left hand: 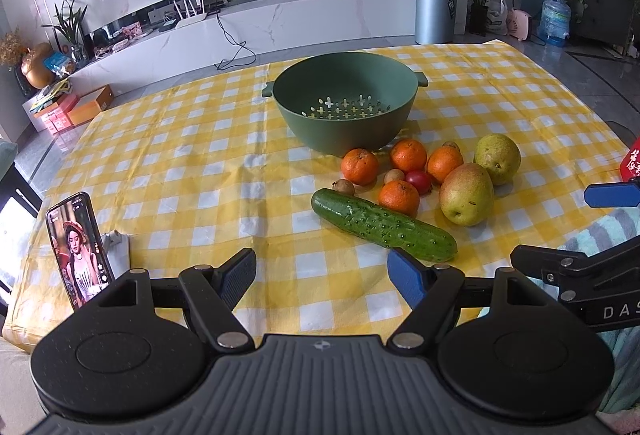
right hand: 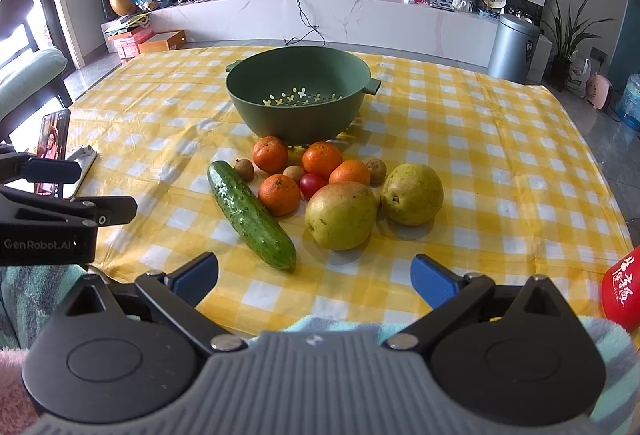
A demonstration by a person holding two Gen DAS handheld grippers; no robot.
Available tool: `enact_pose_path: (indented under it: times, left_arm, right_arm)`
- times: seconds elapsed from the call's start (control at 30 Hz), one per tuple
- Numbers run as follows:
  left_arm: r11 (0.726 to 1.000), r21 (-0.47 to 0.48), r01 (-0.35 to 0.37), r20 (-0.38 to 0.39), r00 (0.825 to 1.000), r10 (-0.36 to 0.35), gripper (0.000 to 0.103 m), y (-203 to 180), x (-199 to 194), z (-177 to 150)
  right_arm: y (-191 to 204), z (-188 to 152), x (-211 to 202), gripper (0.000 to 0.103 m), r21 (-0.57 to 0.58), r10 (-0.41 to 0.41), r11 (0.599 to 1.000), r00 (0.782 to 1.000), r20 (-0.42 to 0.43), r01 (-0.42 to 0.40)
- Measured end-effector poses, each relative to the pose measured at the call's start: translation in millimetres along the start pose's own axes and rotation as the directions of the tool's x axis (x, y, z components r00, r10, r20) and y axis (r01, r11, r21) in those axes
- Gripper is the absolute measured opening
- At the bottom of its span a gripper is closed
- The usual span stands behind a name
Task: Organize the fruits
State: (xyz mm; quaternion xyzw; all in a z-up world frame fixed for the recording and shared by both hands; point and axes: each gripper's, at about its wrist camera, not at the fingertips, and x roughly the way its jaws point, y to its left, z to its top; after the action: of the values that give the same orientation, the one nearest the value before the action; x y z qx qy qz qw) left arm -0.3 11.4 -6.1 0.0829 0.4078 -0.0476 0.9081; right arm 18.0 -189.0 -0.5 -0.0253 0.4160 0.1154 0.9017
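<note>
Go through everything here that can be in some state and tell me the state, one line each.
Green colander: upright, empty.
Left gripper: jaws open, holding nothing.
Right gripper: jaws open, holding nothing.
Cucumber: lying flat on the cloth.
Four oranges: on the cloth, outside the colander.
Two pears: lying on the cloth.
Phone: propped up, screen on.

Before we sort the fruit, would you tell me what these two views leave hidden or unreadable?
- Red object: cut off by the right edge in both views; its identity is unclear.
- Colander: its near wall hides part of the floor inside.
- Small brown fruits: too small to identify.
- Phone: the left hand-held gripper covers its bottom.
</note>
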Motion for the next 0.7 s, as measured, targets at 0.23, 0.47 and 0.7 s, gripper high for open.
enact_pose_path:
  times: [0.23, 0.47, 0.7]
  left_arm:
    - [1.0, -0.003, 0.005, -0.003, 1.0, -0.005, 0.088, 0.3, 1.2, 0.6]
    - [1.0, -0.008, 0.009, -0.009, 1.0, -0.009, 0.088, 0.0, 2.2, 1.9]
    - [1.0, -0.017, 0.01, -0.019, 1.0, -0.011, 0.088, 1.7, 3.2, 0.5]
  right_arm:
    - [0.8, 0.9, 1.6, 0.099, 0.002, -0.001, 1.0, 1.0, -0.01, 0.001]
    - [1.8, 1.0, 3.1, 0.099, -0.002, 0.001, 1.0, 1.0, -0.016, -0.001]
    - [3.8, 0.4, 4.7, 0.099, -0.007, 0.002, 1.0, 1.0, -0.026, -0.002]
